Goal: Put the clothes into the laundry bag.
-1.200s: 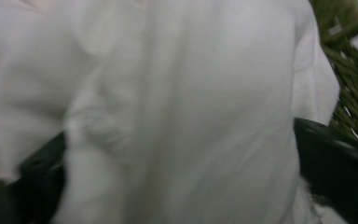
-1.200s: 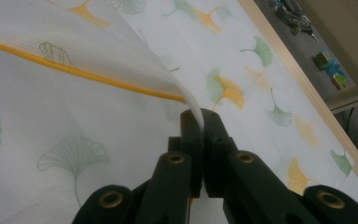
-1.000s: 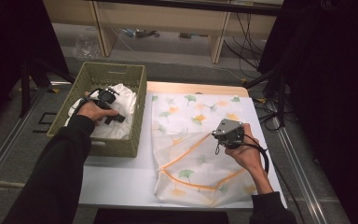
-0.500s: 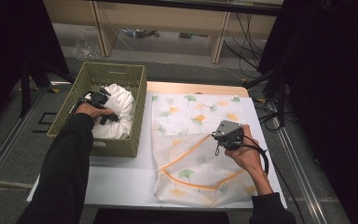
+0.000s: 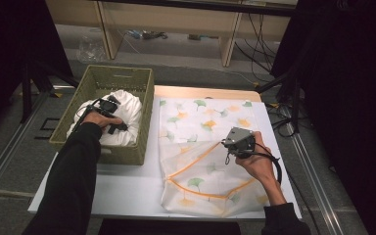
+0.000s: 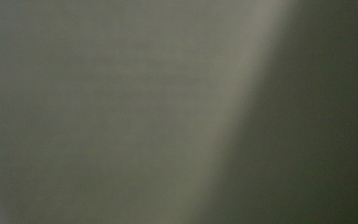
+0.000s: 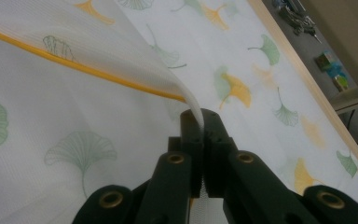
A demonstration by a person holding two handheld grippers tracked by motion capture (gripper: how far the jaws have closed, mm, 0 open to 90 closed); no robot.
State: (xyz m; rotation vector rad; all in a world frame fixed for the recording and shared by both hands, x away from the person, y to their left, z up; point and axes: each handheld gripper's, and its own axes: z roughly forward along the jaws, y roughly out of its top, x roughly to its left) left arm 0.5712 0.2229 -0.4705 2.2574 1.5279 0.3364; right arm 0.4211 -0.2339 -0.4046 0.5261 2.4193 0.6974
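White mesh laundry bag point(image 5: 205, 161), ginkgo-leaf print in green and orange, orange trim along the mouth, lies flat on the white table point(image 5: 127, 191), right of centre. It runs from the far edge almost to the near edge.

Your right gripper point(image 5: 231, 143) sits over the middle of the bag, grey three-cornered plate on top, cable looping back past your wrist. In the right gripper view its jaws are clamped together with a fold of the bag's upper layer pinched between the pads point(image 7: 204, 128). That layer peels up off the lower one, orange trim running away to the left.

Your left gripper point(image 5: 108, 108) is down in the green slatted basket point(image 5: 142, 105), which stands on the table's left side, touching or just beside the bag's left edge. The basket holds a bundle of white cloth point(image 5: 127, 110). The gripper rests on top of that bundle, near the centre, your hand point(image 5: 97, 119) behind it.

Left jaws have just been opening and now stand spread wide. The left gripper view is pressed up close to something pale grey and blurred, so you can't tell from it whether cloth sits between the pads. High view doesn't resolve that either.
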